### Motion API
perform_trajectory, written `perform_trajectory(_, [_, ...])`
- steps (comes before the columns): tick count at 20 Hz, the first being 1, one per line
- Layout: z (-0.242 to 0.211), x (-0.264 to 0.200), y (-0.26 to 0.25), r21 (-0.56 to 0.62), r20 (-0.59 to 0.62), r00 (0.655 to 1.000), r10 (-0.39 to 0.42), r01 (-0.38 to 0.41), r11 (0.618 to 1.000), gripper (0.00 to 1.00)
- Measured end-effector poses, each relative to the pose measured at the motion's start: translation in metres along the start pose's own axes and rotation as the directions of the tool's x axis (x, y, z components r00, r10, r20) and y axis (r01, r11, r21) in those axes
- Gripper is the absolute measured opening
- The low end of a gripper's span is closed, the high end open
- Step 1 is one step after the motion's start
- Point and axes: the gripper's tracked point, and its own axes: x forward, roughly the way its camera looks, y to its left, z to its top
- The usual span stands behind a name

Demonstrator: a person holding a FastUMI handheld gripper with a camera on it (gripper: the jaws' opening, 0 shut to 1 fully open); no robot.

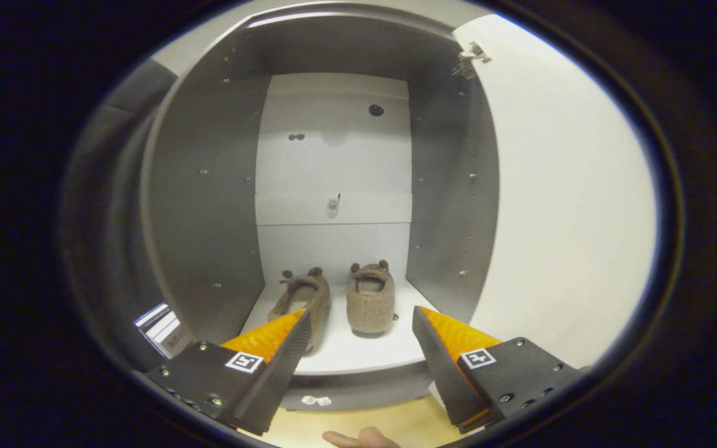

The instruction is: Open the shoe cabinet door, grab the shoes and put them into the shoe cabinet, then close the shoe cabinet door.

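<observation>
Spread wide apart and holding nothing, the jaws of the gripper [360,320] are seen just in front of the open shoe cabinet [209,205]. Two brown slippers [340,298] are set side by side on the cabinet's bottom shelf [358,354], toward its back edge, heels facing the fingers. The cabinet door [570,199] is swung open at the right. A fingertip [365,438] is glimpsed below the fingers.
</observation>
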Motion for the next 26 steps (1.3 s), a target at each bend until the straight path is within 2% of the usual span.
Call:
perform_trajectory(11, [0.007, -0.149, -0.047, 0.004, 0.114, 0.993, 0.021, -0.022, 1.0, 0.99])
perform_trajectory(19, [0.023, -0.259, -0.14, 0.034, 0.206, 0.977, 0.057, -0.065, 0.997, 0.99])
perform_trajectory(23, [0.03, -0.293, -0.204, 0.052, 0.242, 0.97, 0.014, -0.028, 0.998, 0.99])
perform_trajectory(26, [0.035, -0.298, -0.251, 0.063, 0.27, 0.962, -0.042, 0.026, 0.998, 0.99])
